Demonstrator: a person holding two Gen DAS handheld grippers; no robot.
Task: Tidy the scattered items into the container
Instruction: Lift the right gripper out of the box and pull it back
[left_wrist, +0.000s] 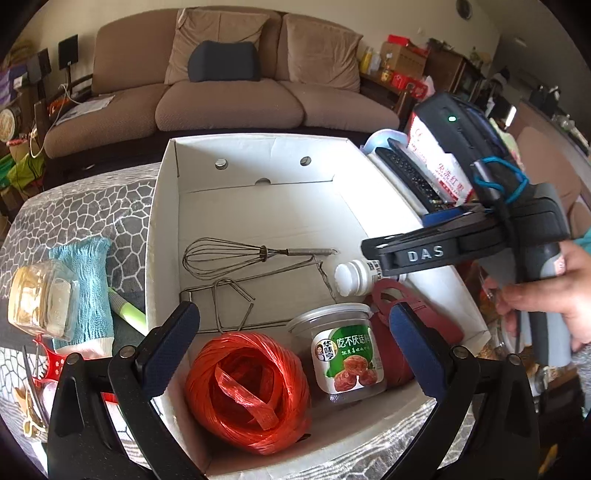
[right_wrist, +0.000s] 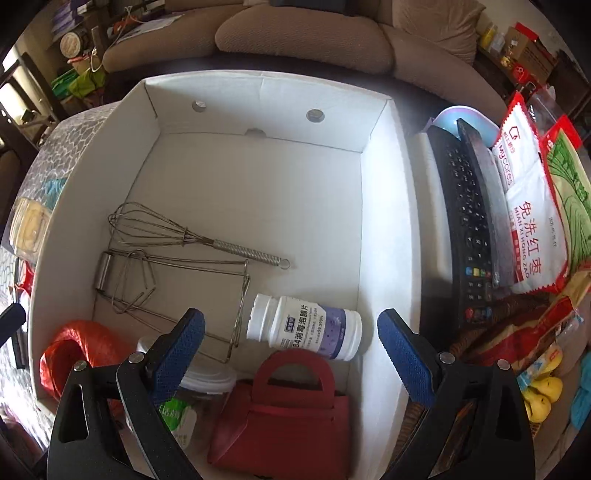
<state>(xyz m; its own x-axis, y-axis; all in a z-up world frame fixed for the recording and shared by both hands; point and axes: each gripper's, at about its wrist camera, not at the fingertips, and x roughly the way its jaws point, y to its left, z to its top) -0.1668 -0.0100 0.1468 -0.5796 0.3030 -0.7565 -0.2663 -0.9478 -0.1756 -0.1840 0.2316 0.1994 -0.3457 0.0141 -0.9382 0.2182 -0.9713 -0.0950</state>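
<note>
Nearest, over the white box (left_wrist: 162, 229), the left gripper (left_wrist: 295, 343) gapes wide and empty above the red twine ball (left_wrist: 247, 387) and plastic jar (left_wrist: 343, 354). Right gripper (right_wrist: 291, 347) is likewise wide open, holding nothing, above the red bag (right_wrist: 288, 417) and the white bottle (right_wrist: 306, 326) lying on its side. Farther in lie a wire rack (right_wrist: 166, 284) and whisk (right_wrist: 177, 236). Left of the box, a blue cloth (left_wrist: 88, 288) waits on the table; right, a remote (right_wrist: 465, 229).
</note>
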